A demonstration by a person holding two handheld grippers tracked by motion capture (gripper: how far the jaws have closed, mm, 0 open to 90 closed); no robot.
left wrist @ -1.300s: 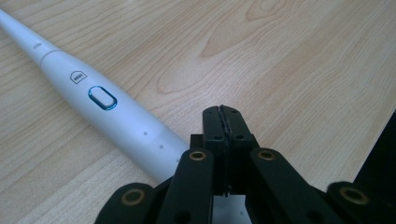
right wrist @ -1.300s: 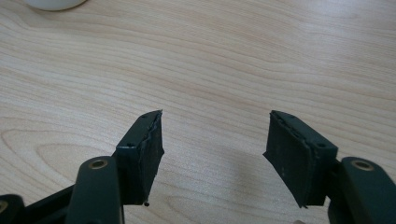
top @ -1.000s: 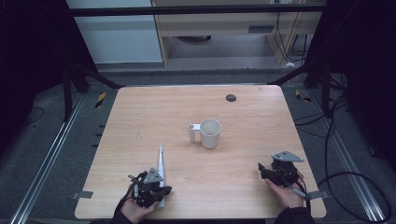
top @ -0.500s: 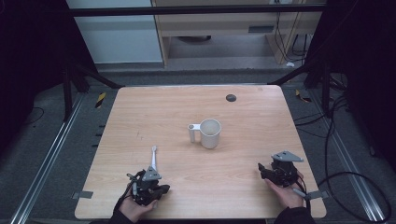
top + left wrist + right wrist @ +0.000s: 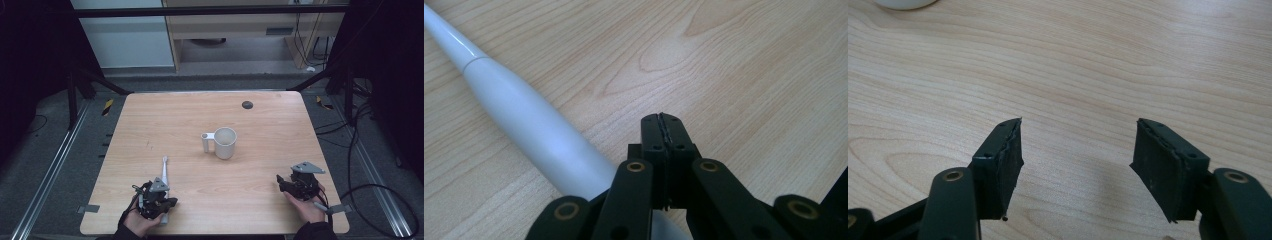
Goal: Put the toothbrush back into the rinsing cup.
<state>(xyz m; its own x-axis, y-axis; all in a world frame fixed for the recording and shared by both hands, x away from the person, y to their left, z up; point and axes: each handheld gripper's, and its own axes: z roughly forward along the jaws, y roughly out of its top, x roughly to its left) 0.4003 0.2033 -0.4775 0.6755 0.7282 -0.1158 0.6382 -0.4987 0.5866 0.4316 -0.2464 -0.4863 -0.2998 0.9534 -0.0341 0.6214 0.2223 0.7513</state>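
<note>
A white mug stands upright near the table's middle, its handle turned left; its base edge peeks in at the top of the right gripper view. A white tapered stick, shaped like a toothbrush handle, lies flat on the wood at the front left. My left gripper rests over the stick's near end. Its jaws are shut against each other, and the stick passes beside and under them, not between them. My right gripper sits low at the front right, open and empty.
The wooden table has a small dark round disc near its far edge. Dark floor, metal rails and cables surround the table. Bare wood lies between the two grippers and around the mug.
The left gripper and the white stick have shifted a little to the left, and less of the stick shows ahead of the gripper. The right gripper and the mug have stayed put.
</note>
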